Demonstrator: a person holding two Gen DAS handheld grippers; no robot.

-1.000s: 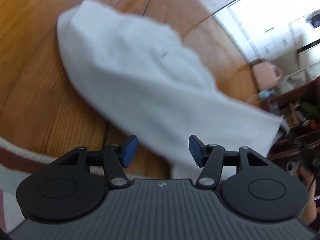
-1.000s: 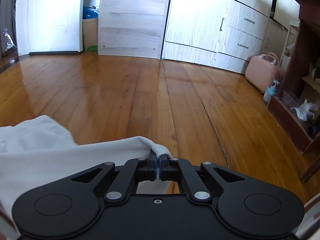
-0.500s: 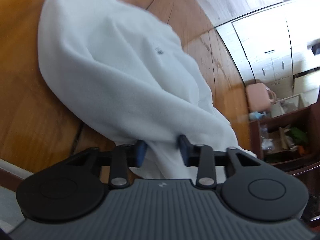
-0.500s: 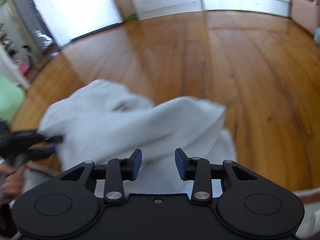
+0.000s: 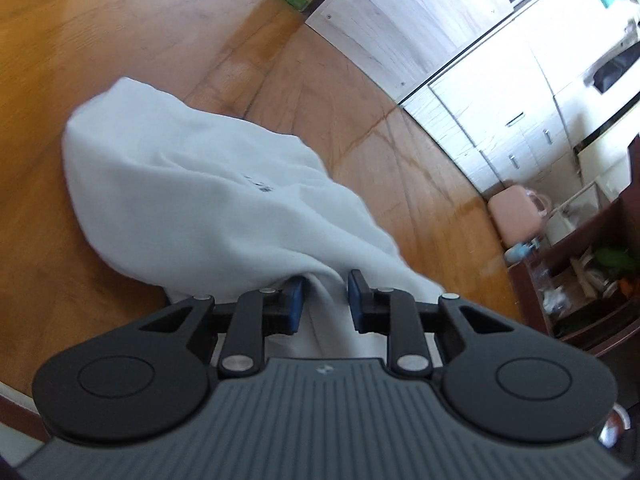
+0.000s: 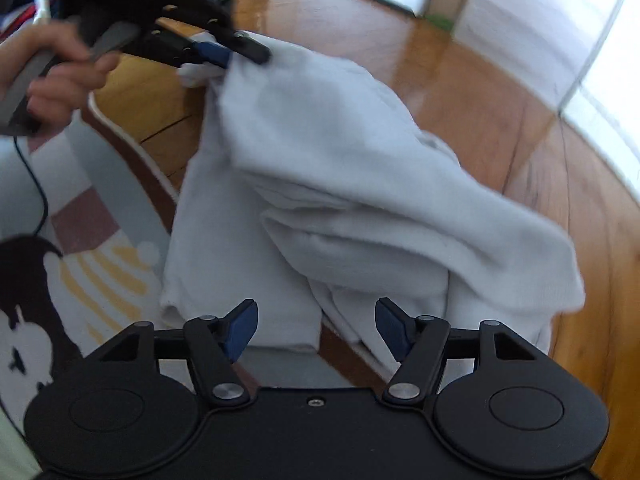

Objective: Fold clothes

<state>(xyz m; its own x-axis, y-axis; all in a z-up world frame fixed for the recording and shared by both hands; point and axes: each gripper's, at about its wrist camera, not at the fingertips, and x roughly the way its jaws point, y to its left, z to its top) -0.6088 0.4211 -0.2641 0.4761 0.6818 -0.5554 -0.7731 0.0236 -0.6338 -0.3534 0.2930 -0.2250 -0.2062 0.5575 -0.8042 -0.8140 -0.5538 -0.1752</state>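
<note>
White garment (image 6: 320, 152): soft, light and floppy, draped in loose folds across the wood floor (image 5: 120, 40) and the rug (image 6: 80, 240) edge. The left hand-held gripper (image 5: 326, 296) is closing on a bunched corner; the right hand-held gripper (image 6: 316, 328) is opening, empty. I'd grab hems or corners. Its small dark mark is unreadable.

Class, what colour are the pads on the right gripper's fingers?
Blue pads, on black fingers; clearest in the right wrist view.
</note>
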